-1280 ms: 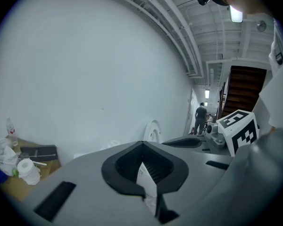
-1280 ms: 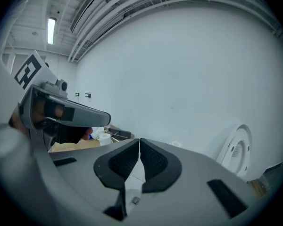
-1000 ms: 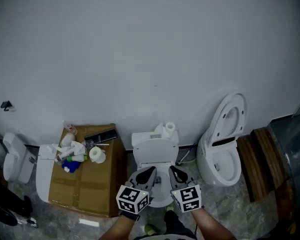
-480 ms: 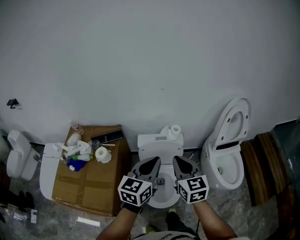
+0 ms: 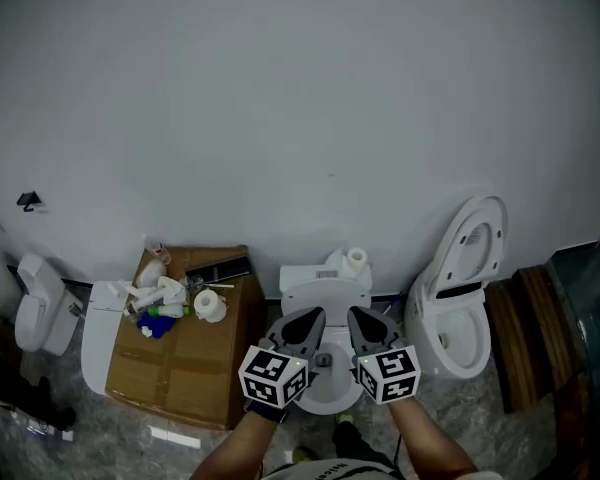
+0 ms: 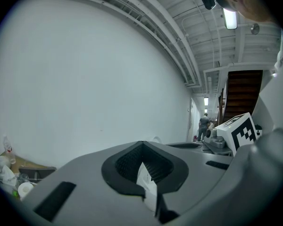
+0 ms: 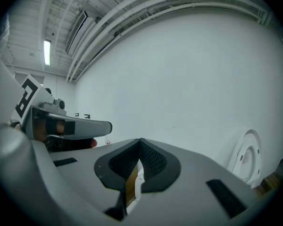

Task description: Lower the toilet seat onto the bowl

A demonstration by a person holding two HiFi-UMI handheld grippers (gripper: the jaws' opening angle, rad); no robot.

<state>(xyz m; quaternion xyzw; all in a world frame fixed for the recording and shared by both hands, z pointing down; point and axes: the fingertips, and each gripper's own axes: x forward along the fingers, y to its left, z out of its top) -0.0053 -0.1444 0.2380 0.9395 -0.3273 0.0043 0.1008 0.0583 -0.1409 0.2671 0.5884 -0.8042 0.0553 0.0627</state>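
Note:
A white toilet [image 5: 325,396] stands against the wall, its tank [image 5: 324,290] carrying a paper roll [image 5: 356,260]. Both grippers hover side by side over the bowl and cover most of it, so I cannot tell how its seat lies. My left gripper [image 5: 305,320] is shut with nothing in it, and its tips meet in the left gripper view [image 6: 141,144]. My right gripper [image 5: 360,318] is shut too and holds nothing, its tips [image 7: 140,141] together. Both point level at the wall. A second toilet [image 5: 458,313] at the right has its seat and lid [image 5: 473,240] raised.
A cardboard box [image 5: 180,363] left of the toilet carries bottles, a paper roll [image 5: 209,306] and clutter. More white sanitary ware [image 5: 42,303] stands at the far left. Wooden boards [image 5: 525,333] lie at the right. A person [image 6: 203,124] stands far off down a corridor.
Both grippers have risen and come closer to the tank, still side by side. The head view has shifted a little. Little differs over the last half second.

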